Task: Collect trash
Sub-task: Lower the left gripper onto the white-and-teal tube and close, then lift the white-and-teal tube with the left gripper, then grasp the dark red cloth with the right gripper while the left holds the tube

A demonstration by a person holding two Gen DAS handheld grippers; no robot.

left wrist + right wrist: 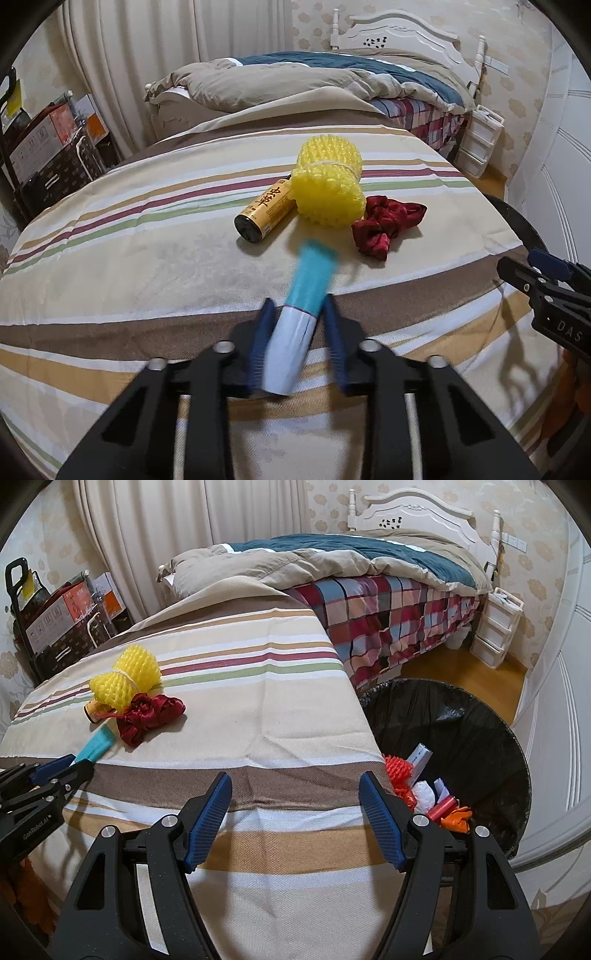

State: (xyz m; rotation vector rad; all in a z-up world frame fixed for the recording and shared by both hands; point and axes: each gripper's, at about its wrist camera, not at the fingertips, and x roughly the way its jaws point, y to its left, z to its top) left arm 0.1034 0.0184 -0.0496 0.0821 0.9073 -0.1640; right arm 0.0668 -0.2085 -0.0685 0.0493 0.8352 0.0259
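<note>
We hold the left tool [295,314] closed on a blue-and-white tube [301,306], gripped at its white end with the blue end pointing toward the middle of the striped table [258,720] (motion blur hides any label). The right tool [295,794] stands wide and carries nothing, above the table's near edge. Beyond the tube lie three pieces: a gold can [264,216] on its side, a yellow foam net [327,184] touching it, and a red ribbon bundle [386,225] just beside the net. The black-lined bin [480,716] sits off the table's right edge and already contains mixed scraps, so we judge collection partly done, with four items left. The bin's near rim is cut off.
</note>
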